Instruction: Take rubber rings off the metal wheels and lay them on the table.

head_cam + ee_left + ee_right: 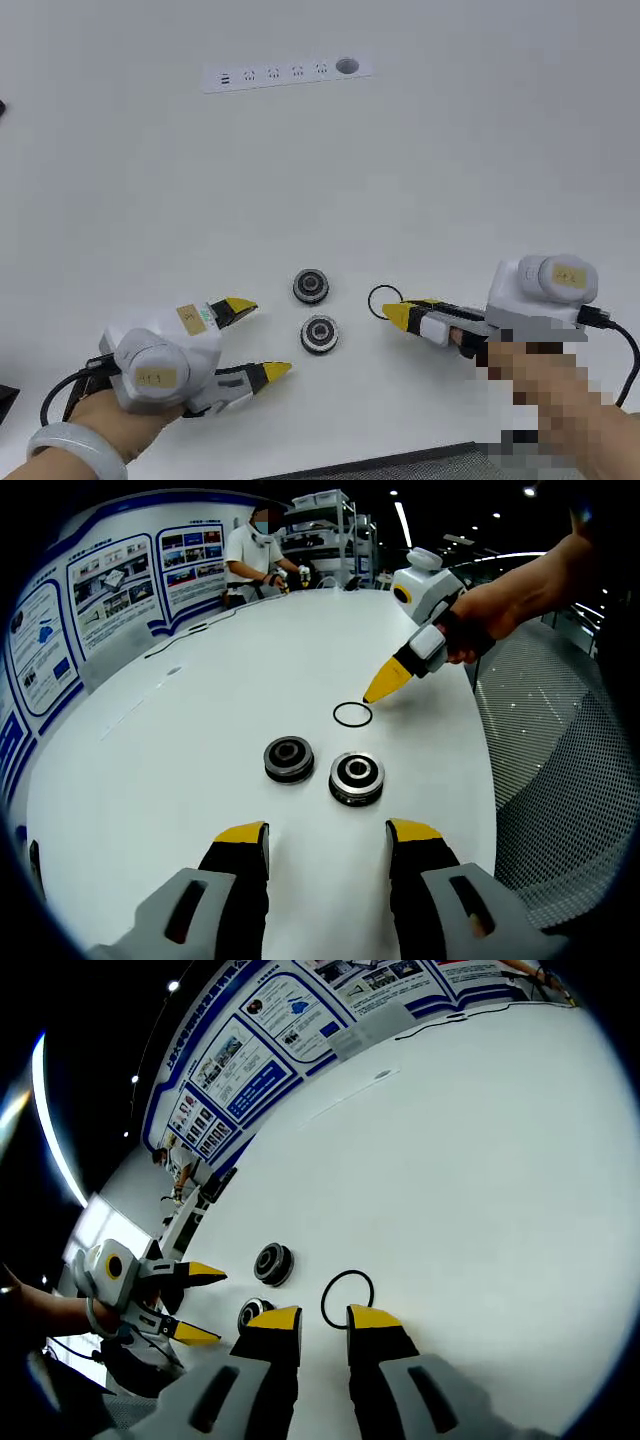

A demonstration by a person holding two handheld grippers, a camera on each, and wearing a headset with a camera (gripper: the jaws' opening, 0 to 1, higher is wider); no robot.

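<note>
Yellow-tipped and spread wide, the left gripper hangs empty beside a small round metal wheel on the white table. In the left gripper view this wheel's rim looks bare and silver. Just beyond it sits a dark-rimmed metal wheel, which probably still wears its rubber. One thin black rubber ring already lies flat just ahead of the right gripper, whose jaws stand at a narrow gap with nothing between them.

Trouble could start there, since those tips sit so near the loose ring that a careless sweep would likely drag or flick it. Reaching for the dark-rimmed wheel, the wide left jaws might knock the bare one and send it rolling. Neither wheel is pinned, so prying at stretched rubber may skid the wheel, or the rubber could snap free and fly off the table.
</note>
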